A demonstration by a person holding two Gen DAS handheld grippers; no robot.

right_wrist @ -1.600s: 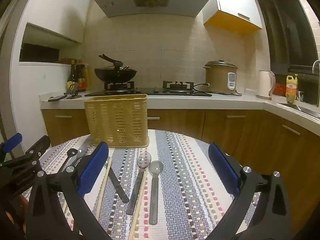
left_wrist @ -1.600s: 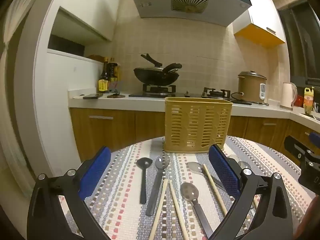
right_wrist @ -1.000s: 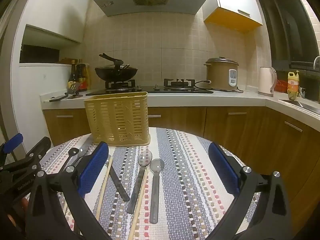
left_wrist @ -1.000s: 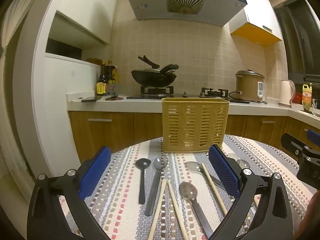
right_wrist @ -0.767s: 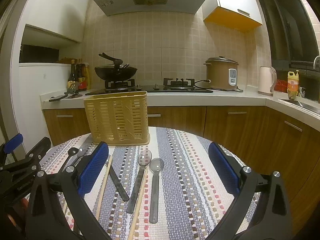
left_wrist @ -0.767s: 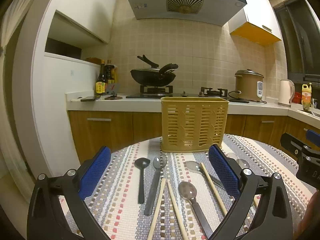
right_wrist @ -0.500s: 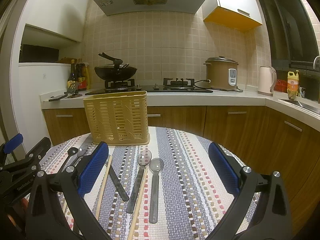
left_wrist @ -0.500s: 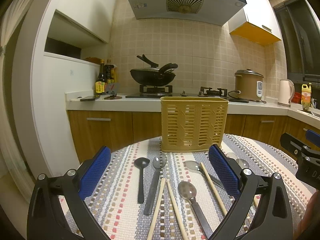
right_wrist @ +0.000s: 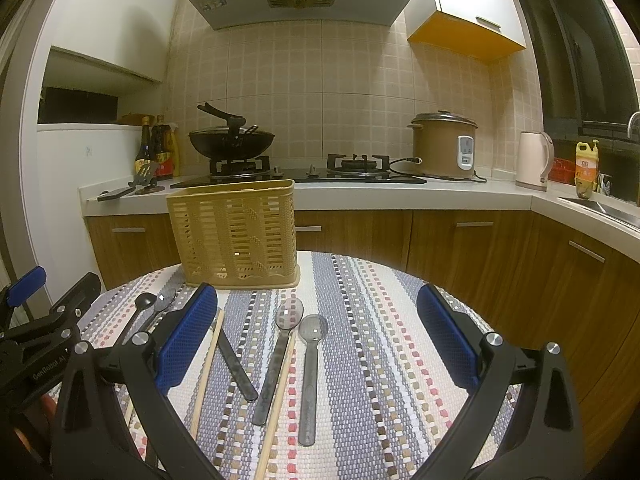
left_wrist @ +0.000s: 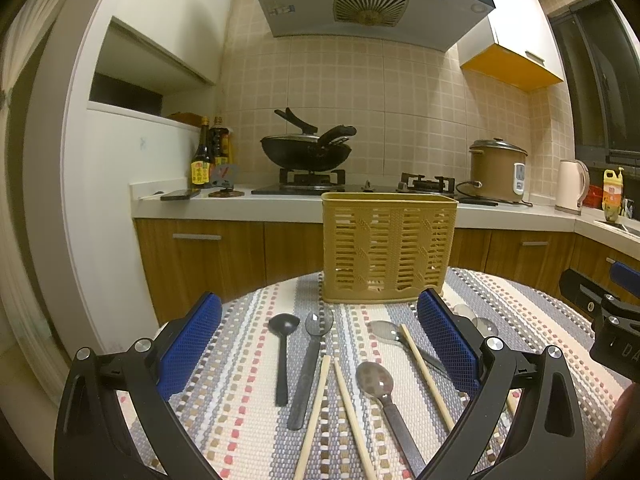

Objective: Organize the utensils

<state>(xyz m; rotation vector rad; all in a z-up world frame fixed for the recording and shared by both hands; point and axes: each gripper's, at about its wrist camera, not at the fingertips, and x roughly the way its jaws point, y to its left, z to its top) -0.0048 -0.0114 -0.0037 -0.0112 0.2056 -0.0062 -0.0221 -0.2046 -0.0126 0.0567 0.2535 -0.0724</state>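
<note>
Left wrist view: chopsticks (left_wrist: 316, 416) ran off the frame at 6 o'clock | spoon (left_wrist: 386, 360) handle passed behind a blue finger pad (left_wrist: 448, 346) | Right wrist view: chopstick (right_wrist: 206, 372) partly hidden at 9 o'clock | basket (right_wrist: 236, 236) interior unreadable through slats

We see spoons (left_wrist: 379, 381) and wooden chopsticks (left_wrist: 352, 404) lying flat on the striped cloth — the tan slotted basket (left_wrist: 388, 248) upright behind them.

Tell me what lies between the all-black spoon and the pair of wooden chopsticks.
In the left wrist view, one steel spoon with a dark handle lies between the black spoon and the chopsticks.
</note>
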